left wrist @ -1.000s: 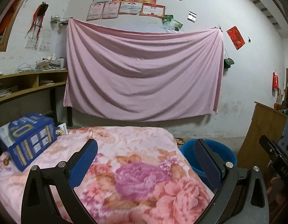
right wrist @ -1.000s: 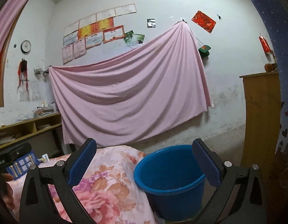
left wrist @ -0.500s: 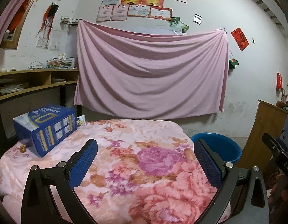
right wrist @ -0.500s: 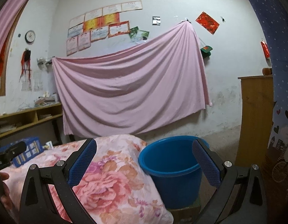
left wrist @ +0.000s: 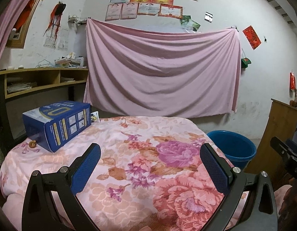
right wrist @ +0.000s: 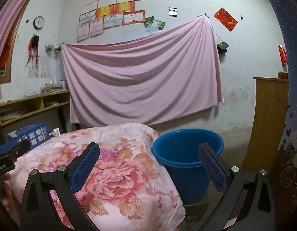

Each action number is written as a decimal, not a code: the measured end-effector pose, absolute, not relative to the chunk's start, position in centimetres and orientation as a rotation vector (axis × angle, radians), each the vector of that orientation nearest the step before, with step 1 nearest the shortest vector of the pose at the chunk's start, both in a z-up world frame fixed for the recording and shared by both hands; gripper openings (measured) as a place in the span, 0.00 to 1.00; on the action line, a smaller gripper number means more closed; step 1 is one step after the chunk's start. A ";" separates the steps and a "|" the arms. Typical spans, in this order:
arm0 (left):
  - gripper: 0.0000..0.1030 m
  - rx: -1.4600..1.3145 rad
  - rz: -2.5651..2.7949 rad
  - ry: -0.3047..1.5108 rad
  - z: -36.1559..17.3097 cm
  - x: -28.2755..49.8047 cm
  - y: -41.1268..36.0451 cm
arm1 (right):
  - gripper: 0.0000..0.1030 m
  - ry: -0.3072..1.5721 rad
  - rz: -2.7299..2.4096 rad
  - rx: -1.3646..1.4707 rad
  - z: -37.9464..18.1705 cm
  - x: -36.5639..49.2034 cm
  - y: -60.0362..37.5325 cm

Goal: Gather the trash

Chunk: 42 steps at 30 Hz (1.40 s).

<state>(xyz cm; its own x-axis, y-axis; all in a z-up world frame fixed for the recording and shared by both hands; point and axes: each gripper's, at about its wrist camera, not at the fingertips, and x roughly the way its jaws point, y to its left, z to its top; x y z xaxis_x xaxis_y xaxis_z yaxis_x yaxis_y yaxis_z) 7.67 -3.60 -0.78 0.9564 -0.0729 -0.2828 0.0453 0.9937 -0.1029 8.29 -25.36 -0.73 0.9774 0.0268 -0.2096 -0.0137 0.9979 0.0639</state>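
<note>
Both grippers hang spread and empty, the left gripper (left wrist: 150, 165) nearer the blue cardboard box (left wrist: 57, 123) lying ahead-left on the floral quilt (left wrist: 148, 134), long axis slanting away.

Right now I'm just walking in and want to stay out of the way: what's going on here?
A person holds a gripper in each hand over a table covered with a floral cloth, collecting trash. Both the left gripper and the right gripper are open and hold nothing. A blue box, a small packet and a small brown bit lie at the table's far left. A blue bucket stands on the floor to the right of the table, apparently for the trash.
</note>
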 end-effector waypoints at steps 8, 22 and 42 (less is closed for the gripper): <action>0.98 -0.091 -0.056 0.290 -1.2 7.6 -3.1 | 1.00 0.237 0.023 0.055 -1.2 8.9 -25.2; 0.98 -0.093 -0.050 0.287 -1.4 7.6 -2.8 | 1.00 0.245 0.024 0.044 -1.3 9.0 -25.2; 0.98 -0.093 -0.046 0.283 -1.4 7.3 -2.7 | 1.00 0.247 0.027 0.042 -1.4 9.1 -25.2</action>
